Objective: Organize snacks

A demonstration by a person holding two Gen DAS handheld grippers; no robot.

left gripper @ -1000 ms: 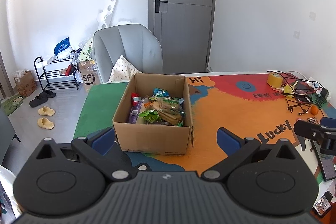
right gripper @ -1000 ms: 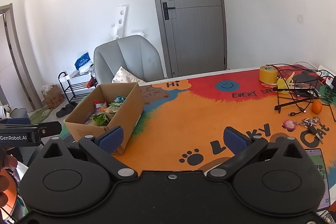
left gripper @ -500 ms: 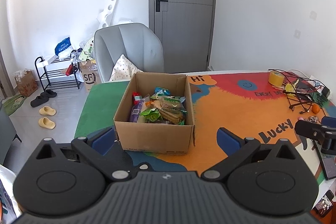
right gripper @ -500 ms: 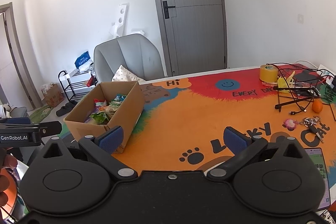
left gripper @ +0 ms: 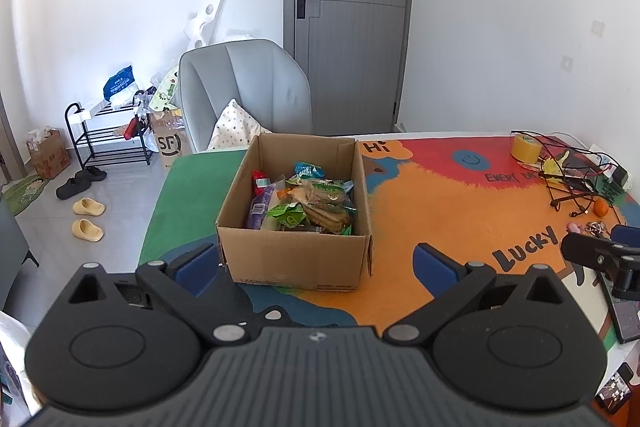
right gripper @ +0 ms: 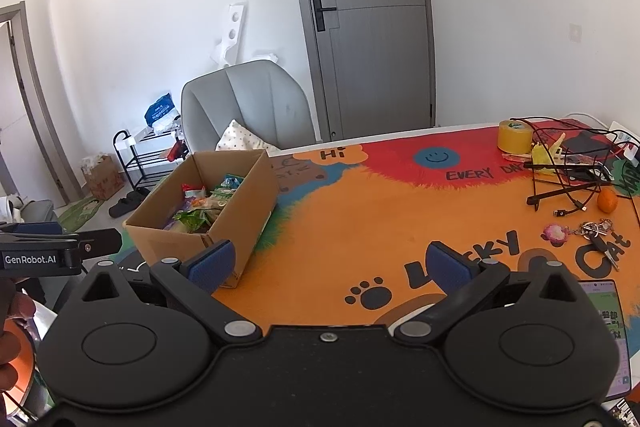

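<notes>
Little has moved: both views have edged slightly nearer the cardboard box (left gripper: 294,261), which sits near the desk's (right gripper: 360,227) left edge. The left tongs (left gripper: 316,261) and right tongs (right gripper: 328,263) gape wide, holding nothing, their bodies hiding the desk's near edge. Crinkly snack packets (left gripper: 308,205) fill the box, too jumbled to identify.

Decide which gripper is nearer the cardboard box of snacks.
Left. The left gripper faces the cardboard box squarely, close; the right gripper sits off to its right.
</notes>
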